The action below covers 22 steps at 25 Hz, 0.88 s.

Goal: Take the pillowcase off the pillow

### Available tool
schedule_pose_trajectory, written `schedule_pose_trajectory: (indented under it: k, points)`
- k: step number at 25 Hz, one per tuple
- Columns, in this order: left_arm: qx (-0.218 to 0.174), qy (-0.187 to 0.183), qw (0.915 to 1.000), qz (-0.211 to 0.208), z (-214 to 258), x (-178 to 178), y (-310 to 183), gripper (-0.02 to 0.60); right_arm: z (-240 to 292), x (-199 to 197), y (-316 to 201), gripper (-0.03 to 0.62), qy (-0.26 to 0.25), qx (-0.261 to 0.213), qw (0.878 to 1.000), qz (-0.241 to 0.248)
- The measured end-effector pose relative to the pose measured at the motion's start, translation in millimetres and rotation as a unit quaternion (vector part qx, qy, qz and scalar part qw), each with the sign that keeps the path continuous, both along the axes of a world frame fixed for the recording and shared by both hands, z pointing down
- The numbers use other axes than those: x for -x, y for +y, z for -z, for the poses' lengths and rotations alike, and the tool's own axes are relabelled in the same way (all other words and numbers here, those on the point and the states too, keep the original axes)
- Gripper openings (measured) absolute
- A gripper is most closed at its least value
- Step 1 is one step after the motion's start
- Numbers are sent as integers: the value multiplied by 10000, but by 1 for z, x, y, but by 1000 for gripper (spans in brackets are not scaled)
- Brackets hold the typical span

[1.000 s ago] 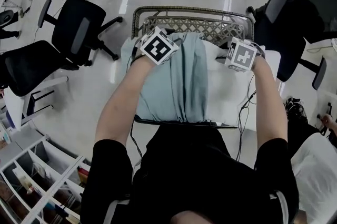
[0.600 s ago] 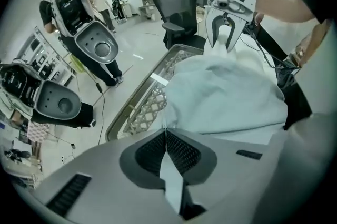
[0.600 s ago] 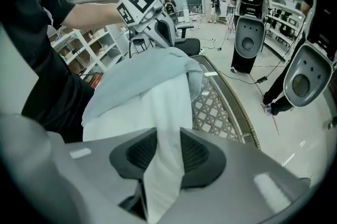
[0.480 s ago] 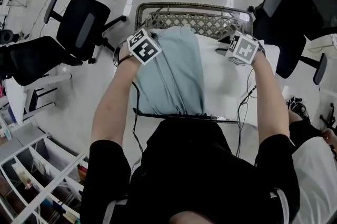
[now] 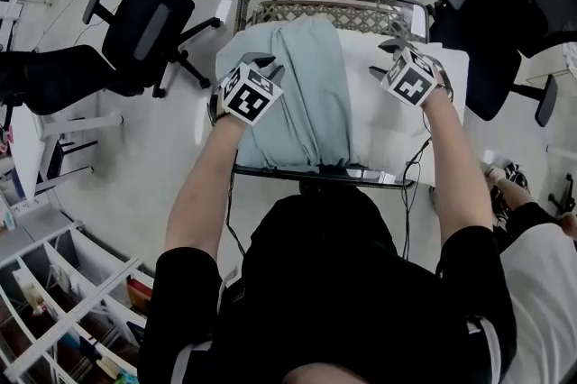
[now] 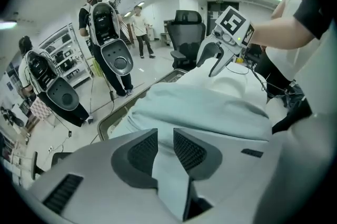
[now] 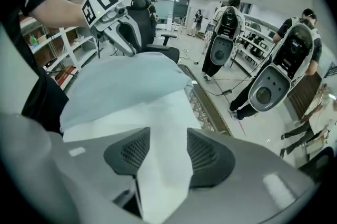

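Pillow (image 5: pixel 392 125) partly hidden inside pillowcase (image 5: pixel 302 98); frame (image 5: pixel 334 13) beneath mostly covered.

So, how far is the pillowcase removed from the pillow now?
Partly done: the right side of the pillow lies bare. The pillowcase covers the left side. Both tongs have just been opening: the left tongs with pillowcase cloth between them, the right tongs with pillow. Remaining: pull the rest off.

No word, number or brand name can be read anywhere. The only signs are black-and-white square code patterns. One is on the left cube (image 5: pixel 248 96), riding the left claw (image 5: pixel 261 65) at about 9 o'clock in the head view. The other is on the right cube (image 5: pixel 413 83), riding the right claw (image 5: pixel 386 57) at about 2 o'clock.
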State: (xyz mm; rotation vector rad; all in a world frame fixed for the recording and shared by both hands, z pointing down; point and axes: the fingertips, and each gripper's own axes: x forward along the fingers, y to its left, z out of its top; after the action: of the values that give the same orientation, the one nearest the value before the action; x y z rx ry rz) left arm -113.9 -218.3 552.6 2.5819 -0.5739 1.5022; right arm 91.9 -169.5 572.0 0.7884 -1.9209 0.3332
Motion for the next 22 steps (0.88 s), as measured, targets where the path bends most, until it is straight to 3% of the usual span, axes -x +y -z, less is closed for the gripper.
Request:
schedule_pose_trajectory:
  k: [8,12,17,19,22]
  points:
    - [115,769,9966,257,-14,8,122,136,-14,55,128,229,-220,-61,9994,-249]
    - [265,1069,9928,479,-27,10,179,156,-40,72,185,261,27,13,9995,-325]
    - [583,1365,9838,1003,-49,7,231,201,-58,65,214,314,554,-156,9965,-607]
    - [447,1390,9817,1219,-55,0,238,215,-66,57,221,324,764,-250,9946,-652]
    - [-125,1153,9806,1580,-66,-7,234,241,-79,54,221,325,927,-562,9924,-582]
